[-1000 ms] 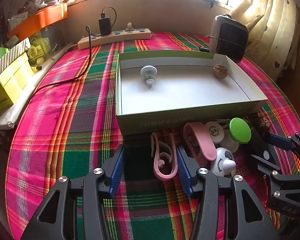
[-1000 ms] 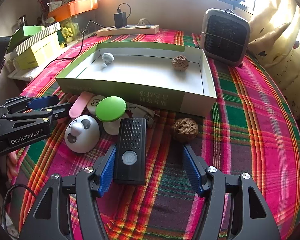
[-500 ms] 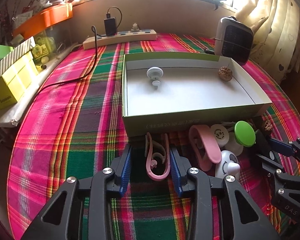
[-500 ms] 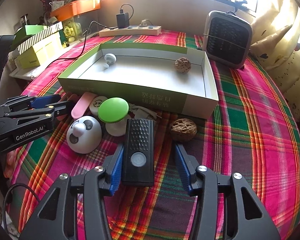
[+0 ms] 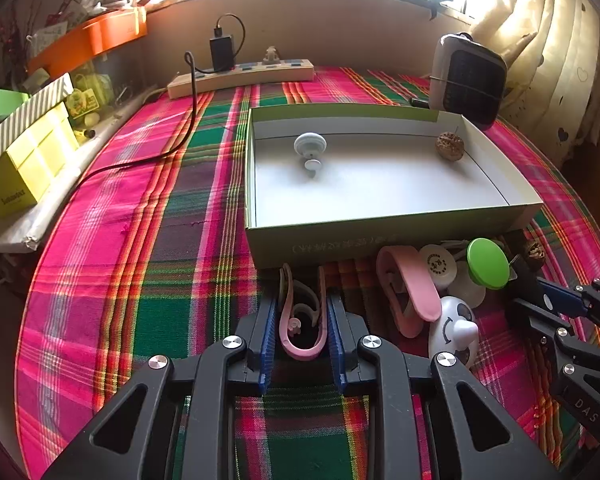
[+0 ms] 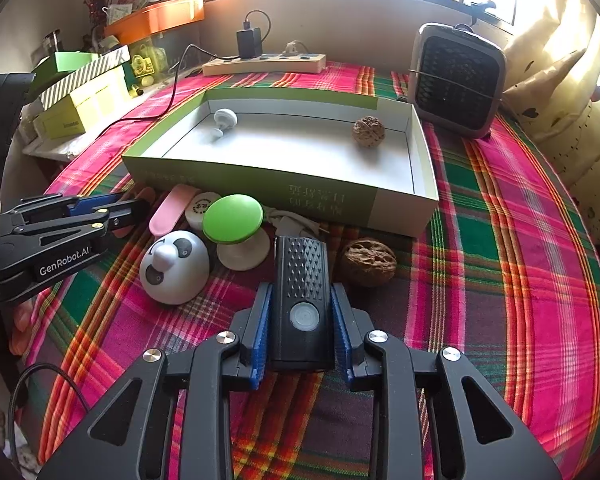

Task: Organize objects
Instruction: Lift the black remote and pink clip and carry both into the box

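Both sets of jaws have just been closing: the left gripper (image 5: 302, 330) pinches a pink curved plastic clip (image 5: 300, 320), the right gripper (image 6: 302, 320) a black rectangular device (image 6: 302, 300), likely for lifting into the shallow green-sided cardboard box (image 6: 260, 184).

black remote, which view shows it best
The right wrist view: the black remote lies centred and whole between the right tongs, ridges and round button plain. The left wrist view shows only a dark sliver of it at the right edge, behind the green cap.

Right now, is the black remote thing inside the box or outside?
Outside. The black remote lies on the plaid cloth before the box, squeezed by the right gripper.
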The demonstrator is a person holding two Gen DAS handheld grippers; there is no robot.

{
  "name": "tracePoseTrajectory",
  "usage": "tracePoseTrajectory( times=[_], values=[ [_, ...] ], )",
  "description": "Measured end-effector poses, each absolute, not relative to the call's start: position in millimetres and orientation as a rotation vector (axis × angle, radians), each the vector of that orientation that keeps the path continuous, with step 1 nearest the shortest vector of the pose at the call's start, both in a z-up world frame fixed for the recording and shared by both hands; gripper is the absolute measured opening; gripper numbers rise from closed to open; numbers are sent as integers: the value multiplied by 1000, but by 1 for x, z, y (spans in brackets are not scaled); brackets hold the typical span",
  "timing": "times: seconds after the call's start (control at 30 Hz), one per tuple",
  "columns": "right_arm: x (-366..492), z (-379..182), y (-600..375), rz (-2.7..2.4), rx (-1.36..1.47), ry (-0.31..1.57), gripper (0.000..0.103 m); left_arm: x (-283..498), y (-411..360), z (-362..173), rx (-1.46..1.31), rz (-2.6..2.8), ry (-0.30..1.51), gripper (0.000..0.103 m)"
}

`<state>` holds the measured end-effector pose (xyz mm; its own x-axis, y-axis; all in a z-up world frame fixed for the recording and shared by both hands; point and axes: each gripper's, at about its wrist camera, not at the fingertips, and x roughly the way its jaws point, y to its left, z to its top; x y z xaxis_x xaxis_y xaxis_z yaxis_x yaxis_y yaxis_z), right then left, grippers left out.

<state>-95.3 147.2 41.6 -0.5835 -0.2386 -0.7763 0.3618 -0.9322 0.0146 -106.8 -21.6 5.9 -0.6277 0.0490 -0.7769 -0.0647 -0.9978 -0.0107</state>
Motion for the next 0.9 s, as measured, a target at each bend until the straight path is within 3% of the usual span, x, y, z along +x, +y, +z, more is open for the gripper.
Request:
tracePoseTrajectory(
  times=[0.9],
  values=[
    [-95,69,158,-2527,1133,165,29,-93,-13,34,-1254,2757,18,21]
  ],
)
